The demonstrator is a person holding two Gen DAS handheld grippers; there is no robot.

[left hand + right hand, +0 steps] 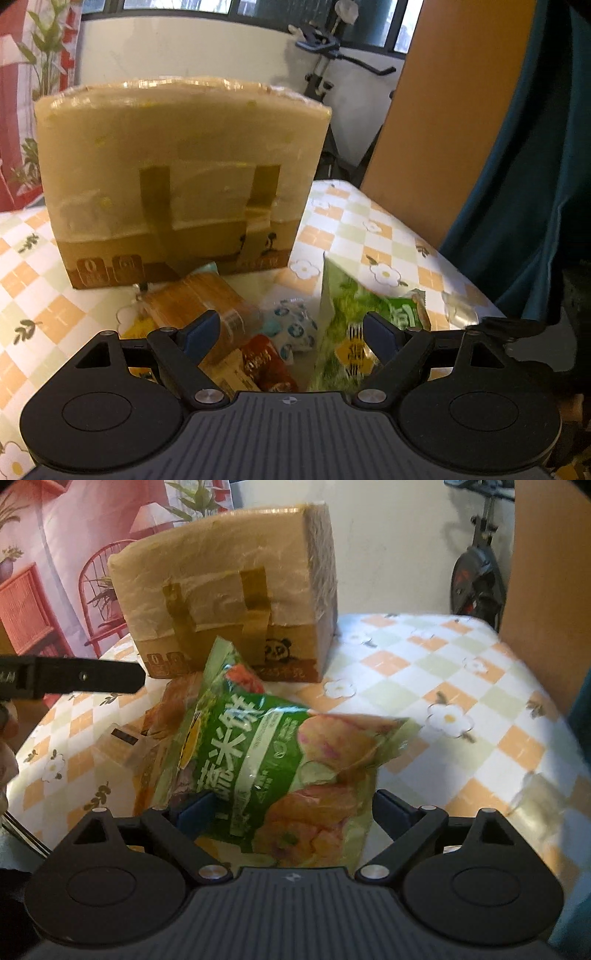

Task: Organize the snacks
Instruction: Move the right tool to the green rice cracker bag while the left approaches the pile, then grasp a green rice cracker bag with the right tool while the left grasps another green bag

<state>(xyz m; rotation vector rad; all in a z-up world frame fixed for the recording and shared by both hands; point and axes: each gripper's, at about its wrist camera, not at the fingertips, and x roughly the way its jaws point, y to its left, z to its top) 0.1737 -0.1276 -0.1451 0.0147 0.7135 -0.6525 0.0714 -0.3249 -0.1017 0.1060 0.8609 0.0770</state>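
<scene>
A pile of snack packets lies on the checked tablecloth in front of a taped cardboard box [177,177]. My left gripper [291,332] is open above a brown biscuit pack [199,306], a red packet [264,360] and a small white-blue packet [291,326]. The green rice-cracker bag [351,325] lies to its right. In the right wrist view that green bag [273,760] lies between the open fingers of my right gripper [291,808]; no grip shows. The box [229,594] stands behind it.
The table [461,672] carries a flower-patterned cloth. A wooden board [454,110] and a teal cloth [535,184] stand at the right. An exercise bike [332,74] stands behind the table. The left gripper's finger [85,675] reaches in from the left.
</scene>
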